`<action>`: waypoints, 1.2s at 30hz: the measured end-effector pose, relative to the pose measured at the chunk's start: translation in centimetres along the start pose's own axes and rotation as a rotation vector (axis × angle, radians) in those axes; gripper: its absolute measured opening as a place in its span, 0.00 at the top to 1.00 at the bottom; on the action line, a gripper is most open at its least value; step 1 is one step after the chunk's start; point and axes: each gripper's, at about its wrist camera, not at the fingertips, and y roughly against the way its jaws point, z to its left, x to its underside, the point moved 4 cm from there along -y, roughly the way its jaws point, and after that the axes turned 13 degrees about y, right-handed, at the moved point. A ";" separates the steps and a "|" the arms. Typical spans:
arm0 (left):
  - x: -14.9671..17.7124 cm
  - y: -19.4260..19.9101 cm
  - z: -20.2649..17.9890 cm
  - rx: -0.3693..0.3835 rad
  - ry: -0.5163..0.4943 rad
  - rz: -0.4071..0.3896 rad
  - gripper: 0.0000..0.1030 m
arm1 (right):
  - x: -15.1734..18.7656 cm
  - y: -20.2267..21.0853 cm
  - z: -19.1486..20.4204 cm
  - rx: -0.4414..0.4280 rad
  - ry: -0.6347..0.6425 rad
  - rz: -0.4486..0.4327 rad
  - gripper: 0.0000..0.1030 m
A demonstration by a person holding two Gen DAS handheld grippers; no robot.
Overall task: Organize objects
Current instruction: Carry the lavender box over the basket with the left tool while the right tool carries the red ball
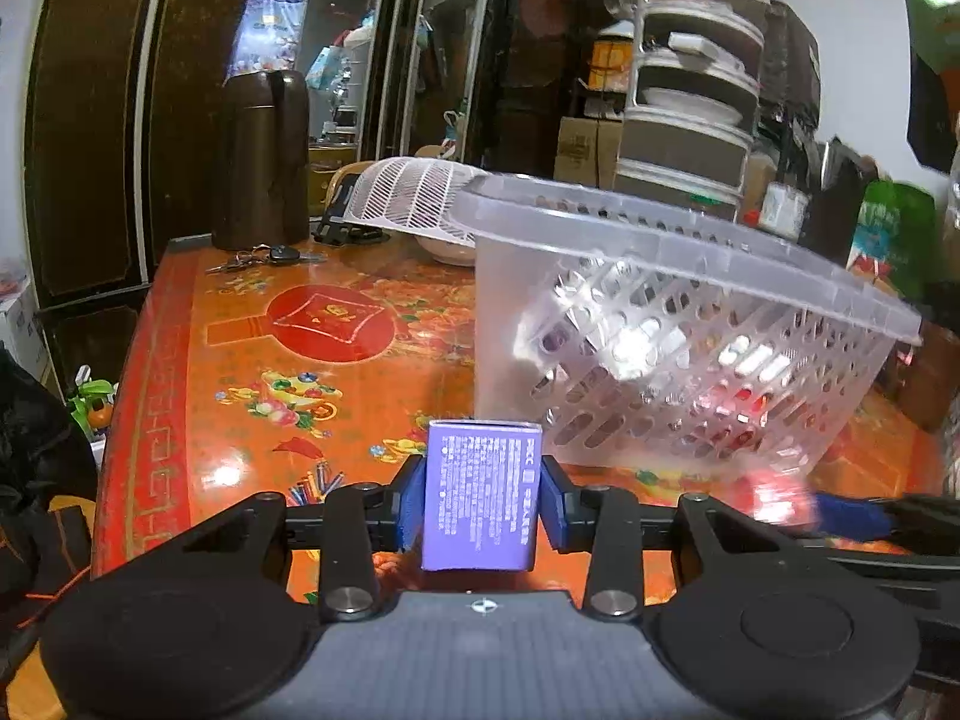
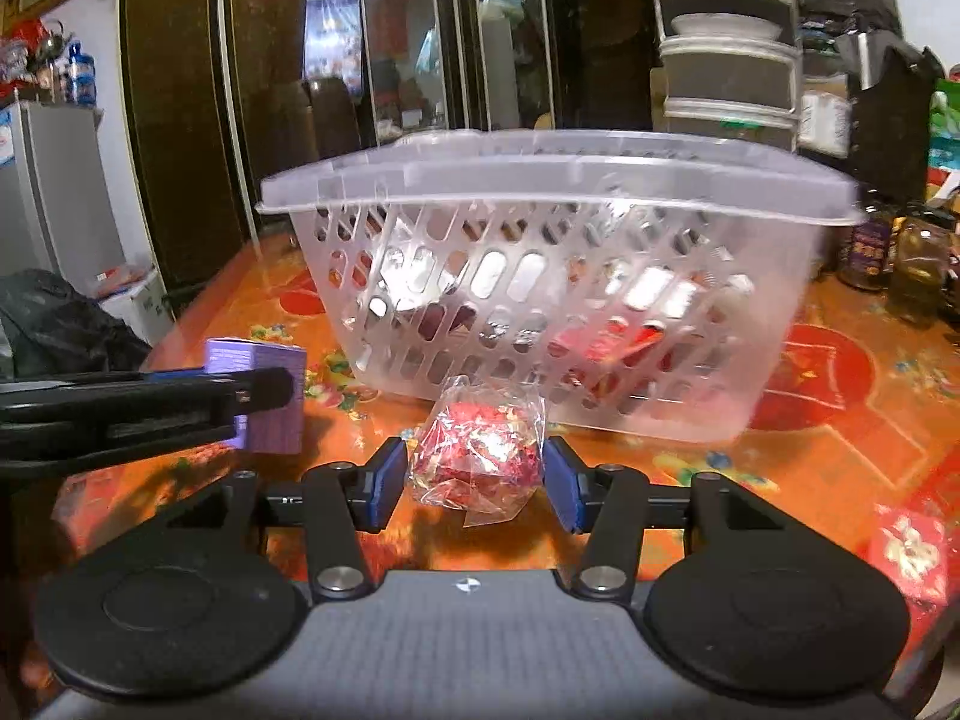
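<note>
My left gripper point(image 1: 483, 501) is shut on a purple box point(image 1: 480, 495) and holds it above the red patterned table point(image 1: 252, 360), in front of a clear perforated plastic basket point(image 1: 660, 324). My right gripper point(image 2: 474, 480) is shut on a clear bag of red sweets point(image 2: 477, 450), just before the same basket point(image 2: 540, 276). The basket holds foil blister packs and red items. The left gripper with the purple box point(image 2: 264, 384) shows at the left of the right wrist view. The bag shows blurred at the right of the left wrist view point(image 1: 780, 495).
A brown thermos point(image 1: 261, 162), keys point(image 1: 258, 258) and a white mesh cover point(image 1: 420, 192) stand at the table's far side. Dark jars point(image 2: 888, 252) stand right of the basket. A red packet point(image 2: 912, 546) lies at the near right. Dark cabinets stand behind.
</note>
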 end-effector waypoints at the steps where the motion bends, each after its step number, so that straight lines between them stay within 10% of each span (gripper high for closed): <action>1: 0.1 -0.2 -0.1 -0.006 -0.005 0.010 0.58 | 0.3 1.0 -0.3 0.004 -0.008 -0.017 0.48; 11: 0.6 1.0 -0.6 0.051 -0.004 0.003 0.59 | 5.0 8.7 -3.9 -0.020 -0.188 -0.115 0.48; 26: 5.5 12.1 -1.8 0.212 -0.015 -0.013 0.59 | 7.3 14.1 -2.2 -0.026 -0.137 -0.162 0.48; 36: 4.9 12.6 -2.5 0.214 -0.023 -0.024 0.59 | 6.7 13.7 -2.2 -0.021 -0.128 -0.153 0.48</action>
